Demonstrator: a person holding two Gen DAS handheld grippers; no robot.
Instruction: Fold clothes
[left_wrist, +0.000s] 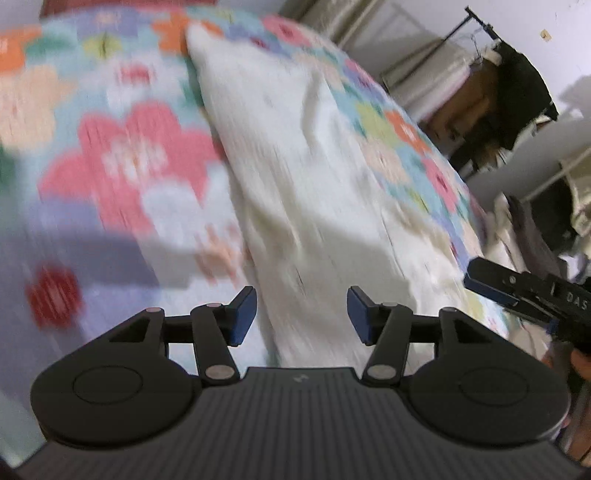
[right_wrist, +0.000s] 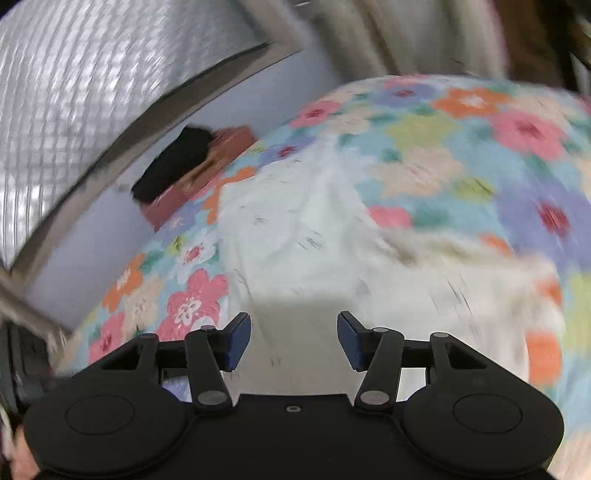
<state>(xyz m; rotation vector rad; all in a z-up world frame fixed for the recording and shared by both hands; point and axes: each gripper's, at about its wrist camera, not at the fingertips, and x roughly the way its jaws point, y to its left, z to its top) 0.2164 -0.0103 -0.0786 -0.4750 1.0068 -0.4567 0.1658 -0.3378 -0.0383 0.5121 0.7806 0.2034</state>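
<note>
Both claws are standing apart with nothing between their blue pads. Left claw (left_wrist: 301, 314) is hovering over the near end of the cream-white crumpled cloth garment (left_wrist: 306, 177), which is lying in a long, wrinkled strip on the bed's flower-patterned quilt (left_wrist: 122, 162) and running away towards the far edge. Right claw (right_wrist: 293, 341) is hanging above the same garment (right_wrist: 314, 236), which is spreading wide and soft across the quilt (right_wrist: 461, 147); bare quilt is showing on both sides of the cloth. Beyond the bed's right edge, in the left wrist view, dark clothes on a black metal rack (left_wrist: 517, 85) are hanging. Everything past the claws is looking blurred.
</note>
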